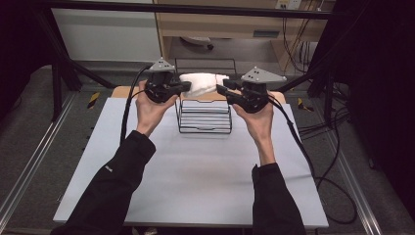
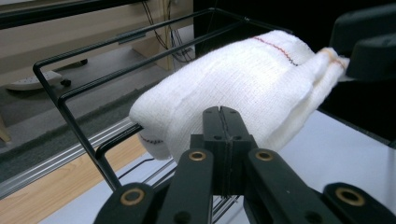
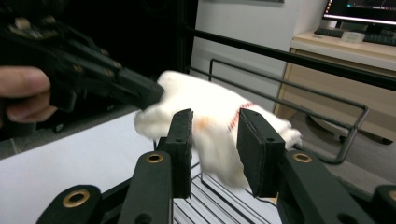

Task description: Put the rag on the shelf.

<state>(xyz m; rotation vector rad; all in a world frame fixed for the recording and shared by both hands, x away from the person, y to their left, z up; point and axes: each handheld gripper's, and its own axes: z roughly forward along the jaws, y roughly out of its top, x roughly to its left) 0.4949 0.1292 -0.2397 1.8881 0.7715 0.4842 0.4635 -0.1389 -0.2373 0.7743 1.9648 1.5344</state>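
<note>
**White cloth held over the wire rack by two grippers**

Nearest to the camera in the high view, the person's two dark sleeves come in from the bottom edge and reach forward over the pale table. The left gripper and the right gripper face each other above the black wire rack, which stands at the far part of the table.

In the left gripper view, the jaws of the left gripper stand together, and they seem to pinch a thin edge of the white cloth; the exact fold between them is hidden. In the right gripper view, the jaws of the right gripper stand apart, with the cloth hanging between them, and the pads do not press on it. So the cloth appears to hang mainly from the left gripper.

The cloth is above the back part of the rack, near its raised wire frame. It is a knitted or woven piece with a thin red stitched line. It looks light and soft, it bends and sags freely, and it is not fragile. It will probably slip from a loose grip, so a hem or a doubled corner is the best place to take hold of it.

The rack itself is a container of thin wires, and nothing lies on its bottom wires as far as the views show.
</note>
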